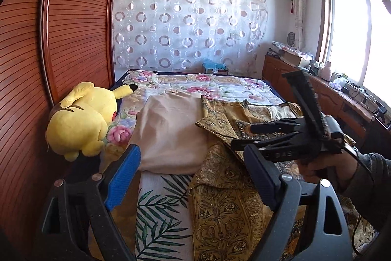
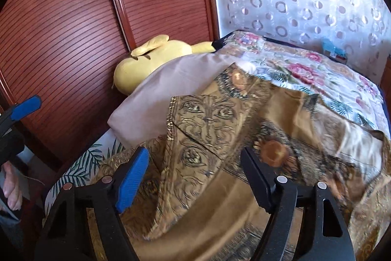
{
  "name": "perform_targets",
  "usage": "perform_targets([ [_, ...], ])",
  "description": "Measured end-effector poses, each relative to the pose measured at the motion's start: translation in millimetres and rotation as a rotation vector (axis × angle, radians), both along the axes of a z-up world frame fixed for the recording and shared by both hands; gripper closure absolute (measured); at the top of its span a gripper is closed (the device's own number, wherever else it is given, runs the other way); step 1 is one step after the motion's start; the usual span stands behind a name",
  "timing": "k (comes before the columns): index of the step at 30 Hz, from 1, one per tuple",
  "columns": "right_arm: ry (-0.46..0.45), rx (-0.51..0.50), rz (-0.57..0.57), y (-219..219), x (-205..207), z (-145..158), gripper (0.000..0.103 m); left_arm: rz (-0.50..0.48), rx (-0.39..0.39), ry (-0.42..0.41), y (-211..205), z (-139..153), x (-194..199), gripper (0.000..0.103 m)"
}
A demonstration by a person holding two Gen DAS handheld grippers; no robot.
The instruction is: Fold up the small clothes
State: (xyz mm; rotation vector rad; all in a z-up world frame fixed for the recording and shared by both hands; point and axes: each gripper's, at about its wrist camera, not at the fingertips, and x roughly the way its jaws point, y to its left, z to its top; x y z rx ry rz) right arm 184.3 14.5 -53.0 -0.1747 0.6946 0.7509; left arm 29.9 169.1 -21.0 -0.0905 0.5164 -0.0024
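Both the left gripper [image 1: 193,177] and right gripper [image 2: 195,177] hover spread and unloaded above the gold patterned cloth [image 2: 220,138] beside a beige garment [image 1: 171,133].

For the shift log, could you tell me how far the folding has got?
Done: nothing looks folded. The gold patterned cloth lies rumpled on the bed, partly over the beige cloth. In hand: nothing; left gripper and right gripper are open. Left: all folding.

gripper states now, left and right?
Left gripper: open, holding nothing.
Right gripper: open, empty, over the gold patterned cloth.
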Motion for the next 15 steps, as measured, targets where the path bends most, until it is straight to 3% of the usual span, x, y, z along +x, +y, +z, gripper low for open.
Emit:
perform_targets([
  [6, 0.012, -0.096, -0.026, 24, 24, -14, 0.024, -0.009, -0.003, 0.011, -4, -7, 0, 0.016],
  [15, -0.035, -0.154, -0.146, -9, 43, -13, 0.024, -0.024, -0.012, 0.015, -12, -11, 5, 0.016],
])
